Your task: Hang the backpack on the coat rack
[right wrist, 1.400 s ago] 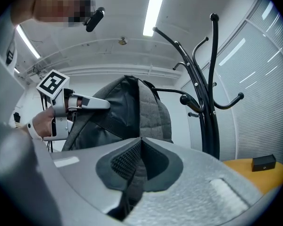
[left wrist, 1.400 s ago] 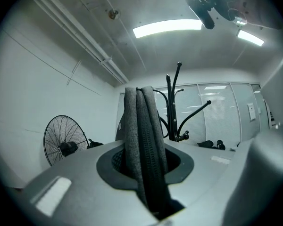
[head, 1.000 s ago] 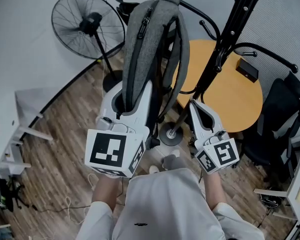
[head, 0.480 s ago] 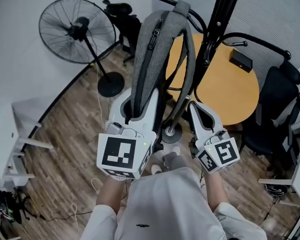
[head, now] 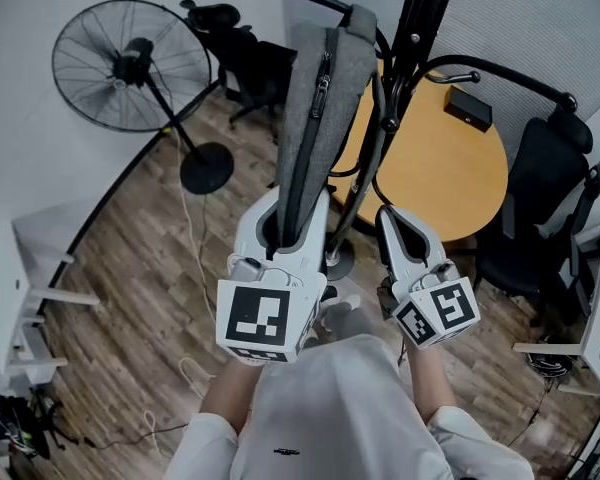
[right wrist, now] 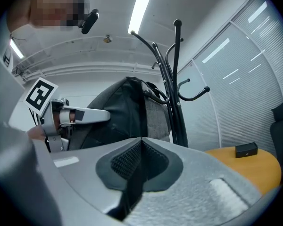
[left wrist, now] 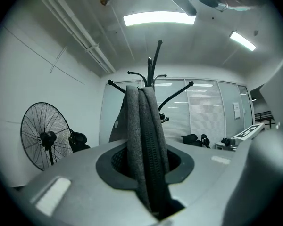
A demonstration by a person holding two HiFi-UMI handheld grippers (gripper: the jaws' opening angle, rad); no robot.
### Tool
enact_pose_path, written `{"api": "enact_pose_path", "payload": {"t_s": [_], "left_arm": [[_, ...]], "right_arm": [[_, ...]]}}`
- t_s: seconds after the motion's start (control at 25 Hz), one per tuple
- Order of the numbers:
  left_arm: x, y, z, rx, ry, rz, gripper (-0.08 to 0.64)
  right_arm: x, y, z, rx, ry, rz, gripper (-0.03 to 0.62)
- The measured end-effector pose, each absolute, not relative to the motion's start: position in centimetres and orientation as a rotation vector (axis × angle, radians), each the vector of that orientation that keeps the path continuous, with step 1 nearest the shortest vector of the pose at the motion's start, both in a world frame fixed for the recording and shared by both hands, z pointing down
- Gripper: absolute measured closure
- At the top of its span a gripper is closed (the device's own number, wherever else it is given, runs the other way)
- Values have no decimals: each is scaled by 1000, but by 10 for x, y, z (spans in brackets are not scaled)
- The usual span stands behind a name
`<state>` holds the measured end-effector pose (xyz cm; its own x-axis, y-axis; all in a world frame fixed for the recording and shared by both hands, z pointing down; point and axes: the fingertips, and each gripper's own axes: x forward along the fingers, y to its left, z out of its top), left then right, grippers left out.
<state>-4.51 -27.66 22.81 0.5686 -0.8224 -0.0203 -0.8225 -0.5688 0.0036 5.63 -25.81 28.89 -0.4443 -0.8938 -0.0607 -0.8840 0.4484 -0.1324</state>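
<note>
Pinching the grey backpack in our left gripper, we hold it upright so its top reaches a far hook of the coat rack; our right gripper, jaws pressed together on nothing, waits alongside.

There is one grey fabric backpack, one black metal coat rack, one black pedestal fan, one round wooden table and two black office chairs.
</note>
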Motion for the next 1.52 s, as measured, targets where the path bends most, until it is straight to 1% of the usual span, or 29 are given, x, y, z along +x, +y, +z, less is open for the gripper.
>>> {"api": "enact_pose_path", "payload": {"t_s": [0.16,0.4,0.6,0.8,1.0,1.24,1.32,1.52], "left_arm": [[-34,-272,236,-2793,1427,41,437],[-20,-266,266,-2821,1415,-54,425],[-12,-265,272,-2845,1418,-31,414],[-3,-259,274,-2939,1350,29,373],[3,-251,275,-3017,1267,75,354],[-3,-245,276,-3026,1249,119,350],[-6,-244,275,-3025,1251,137,334],[-17,-235,275,-3062,1249,164,328]], "right_arm": [[60,-258,291,-1591,2564,-139,591],[61,-255,293,-1599,2560,-145,591],[67,-254,295,-1621,2552,-158,591],[71,-252,295,-1632,2551,-159,591],[73,-249,295,-1634,2559,-166,591],[73,-247,289,-1628,2586,-129,591],[72,-246,291,-1625,2601,-129,591],[68,-244,297,-1625,2614,-149,590]]}}
